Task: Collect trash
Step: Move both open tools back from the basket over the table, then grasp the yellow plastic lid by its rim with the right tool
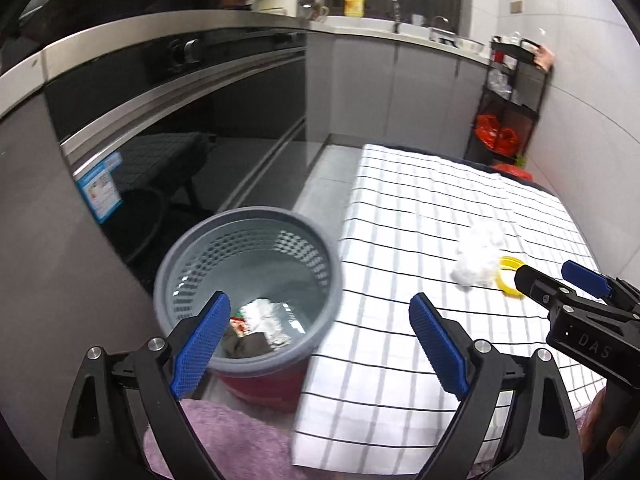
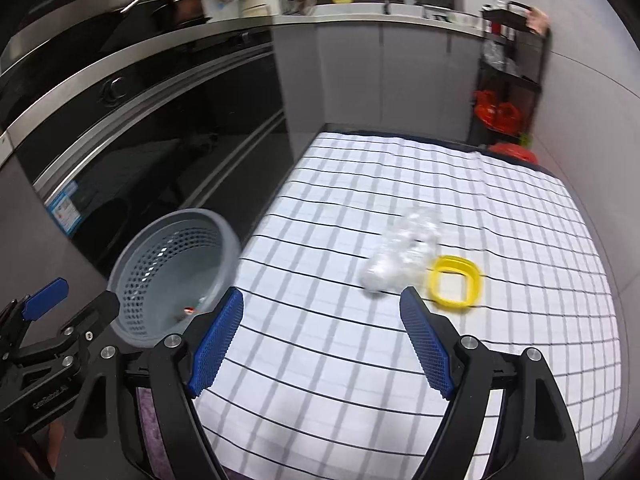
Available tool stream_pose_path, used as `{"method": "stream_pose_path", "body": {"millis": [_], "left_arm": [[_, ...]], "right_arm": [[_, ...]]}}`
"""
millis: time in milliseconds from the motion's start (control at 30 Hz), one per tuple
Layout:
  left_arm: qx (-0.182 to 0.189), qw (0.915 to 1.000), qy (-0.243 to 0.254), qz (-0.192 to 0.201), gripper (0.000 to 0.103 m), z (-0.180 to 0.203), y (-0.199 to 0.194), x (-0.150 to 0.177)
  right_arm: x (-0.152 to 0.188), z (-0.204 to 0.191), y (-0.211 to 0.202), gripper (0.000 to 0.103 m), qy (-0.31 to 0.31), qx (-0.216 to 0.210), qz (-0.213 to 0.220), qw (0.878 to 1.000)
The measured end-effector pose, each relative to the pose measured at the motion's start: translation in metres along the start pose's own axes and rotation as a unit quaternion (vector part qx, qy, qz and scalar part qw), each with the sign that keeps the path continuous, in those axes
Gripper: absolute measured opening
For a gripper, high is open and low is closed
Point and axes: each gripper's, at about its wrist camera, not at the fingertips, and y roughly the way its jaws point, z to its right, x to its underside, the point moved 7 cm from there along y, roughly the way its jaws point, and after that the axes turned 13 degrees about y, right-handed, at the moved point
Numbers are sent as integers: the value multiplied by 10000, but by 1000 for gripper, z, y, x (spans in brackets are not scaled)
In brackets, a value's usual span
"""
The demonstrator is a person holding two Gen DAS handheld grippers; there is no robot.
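Both claws empty; two scraps left on the cloth, nearer your right hand.

Your left gripper (image 1: 320,336) has its jaws wide apart with nothing between them, hanging over the near edge of the bin (image 1: 248,280), which stands just off the left side of the checked cloth (image 1: 400,240) and already holds some wrappers (image 1: 264,320). Your right gripper (image 2: 322,338) is apart and empty too. The crumpled clear plastic (image 2: 400,256) lies ahead of it and slightly right, with the yellow ring (image 2: 454,280) touching it on the far right. The plastic's long axis seems to run from near-left to far-right, so you would likely need to set the right jaws across that line. The left hand is well apart from both.
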Motion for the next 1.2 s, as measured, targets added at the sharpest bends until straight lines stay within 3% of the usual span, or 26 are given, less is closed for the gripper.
{"method": "stream_pose_path", "body": {"millis": [333, 633, 1200], "left_arm": [[386, 9981, 476, 1, 94, 65, 13, -14], [655, 9949, 739, -182, 94, 108, 54, -23], [591, 9946, 657, -540, 94, 109, 123, -32]], "right_arm": [[1, 82, -2, 79, 556, 490, 74, 9972], [18, 142, 30, 79, 895, 837, -243, 9922], [1, 146, 131, 79, 897, 804, -860, 9890]]}}
